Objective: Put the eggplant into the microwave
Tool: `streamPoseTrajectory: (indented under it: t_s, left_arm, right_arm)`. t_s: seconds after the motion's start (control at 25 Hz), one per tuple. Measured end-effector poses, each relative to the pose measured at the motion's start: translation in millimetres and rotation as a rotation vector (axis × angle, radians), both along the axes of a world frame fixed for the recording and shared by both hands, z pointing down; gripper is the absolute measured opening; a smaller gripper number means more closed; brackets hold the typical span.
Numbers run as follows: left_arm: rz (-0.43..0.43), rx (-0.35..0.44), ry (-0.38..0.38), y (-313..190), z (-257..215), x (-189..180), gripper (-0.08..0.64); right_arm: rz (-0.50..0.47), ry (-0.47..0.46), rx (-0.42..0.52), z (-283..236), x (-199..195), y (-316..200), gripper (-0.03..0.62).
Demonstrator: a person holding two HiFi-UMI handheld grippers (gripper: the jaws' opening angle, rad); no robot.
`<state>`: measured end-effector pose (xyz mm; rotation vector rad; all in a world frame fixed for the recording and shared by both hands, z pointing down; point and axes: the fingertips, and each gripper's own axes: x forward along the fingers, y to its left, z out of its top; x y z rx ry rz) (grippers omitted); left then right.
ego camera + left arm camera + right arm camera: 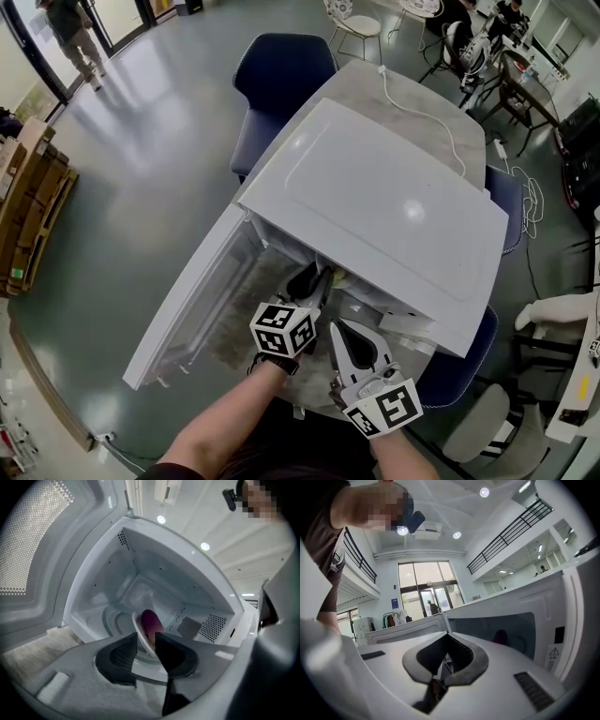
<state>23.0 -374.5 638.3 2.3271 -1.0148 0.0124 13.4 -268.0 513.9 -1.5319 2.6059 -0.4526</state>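
The white microwave (375, 197) stands on a marble table with its door (202, 300) swung open to the left. In the left gripper view a purple eggplant (151, 623) lies on a white plate (139, 637) inside the cavity. My left gripper (146, 645) reaches into the opening. It is open, and the plate's near rim stands in the gap between its dark pads. From the head view its fingers (314, 279) vanish under the microwave's top. My right gripper (446, 639) is shut with nothing in it, and it hovers level in front of the microwave's right side (349, 336).
A white cable (422, 112) runs over the tabletop (412, 89) behind the microwave. Blue chairs (281, 70) stand around the table. Wooden crates (28, 187) sit at the far left, and a person (70, 33) walks near the doors.
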Motion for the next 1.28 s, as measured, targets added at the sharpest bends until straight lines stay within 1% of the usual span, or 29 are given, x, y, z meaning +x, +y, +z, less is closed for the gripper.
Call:
streamPoseTrajectory:
  t_s: [0.08, 0.16, 0.32, 0.4, 0.48, 0.6, 0.72, 0.88, 0.92, 1.04, 1.28]
  left_arm:
    - [0.009, 0.007, -0.021, -1.4, 2.6, 0.0, 0.103]
    - [0.013, 0.019, -0.039, -2.7, 4.8, -1.2, 0.103]
    - [0.007, 0.104, -0.056, -4.7, -1.5, -5.6, 0.103]
    - [0.007, 0.137, -0.054, -5.8, -7.8, -8.1, 0.153]
    - [0.009, 0.162, -0.064, -3.9, -14.2, -11.6, 0.153]
    - [0.028, 0.194, -0.101, 13.0, -20.2, -12.5, 0.152]
    - [0.058, 0.197, -0.129, 34.8, -18.3, -5.2, 0.152]
    - [0.086, 0.154, -0.165, 56.2, -2.3, 4.2, 0.15]
    - [0.091, 0.148, -0.181, 59.5, 2.1, 5.7, 0.129]
    - [0.08, 0.148, -0.218, 58.8, 10.3, 7.3, 0.011]
    - [0.088, 0.146, -0.245, 45.3, 16.3, 16.2, 0.011]
  right_arm:
    - [-0.002, 0.002, -0.002, 0.9, 0.0, 0.6, 0.0]
    - [-0.004, 0.005, -0.005, 2.8, -0.4, 0.9, 0.0]
    - [-0.012, 0.007, -0.011, 5.3, -1.8, 2.0, 0.0]
    - [-0.015, 0.008, -0.013, 5.1, -2.2, 2.5, 0.0]
    - [-0.014, 0.008, -0.012, 3.8, -1.8, 2.0, 0.0]
    - [0.0, 0.011, -0.01, -0.7, 1.7, 3.5, 0.0]
    - [0.032, 0.013, -0.006, -5.3, 10.1, 5.1, 0.0]
    - [0.057, 0.008, -0.007, -6.4, 16.2, 5.6, 0.0]
    - [0.056, 0.008, -0.007, -6.3, 15.9, 5.7, 0.0]
    - [0.053, 0.006, -0.007, -4.5, 14.5, 5.7, 0.0]
    - [0.056, 0.007, -0.012, -1.9, 17.8, 5.3, 0.0]
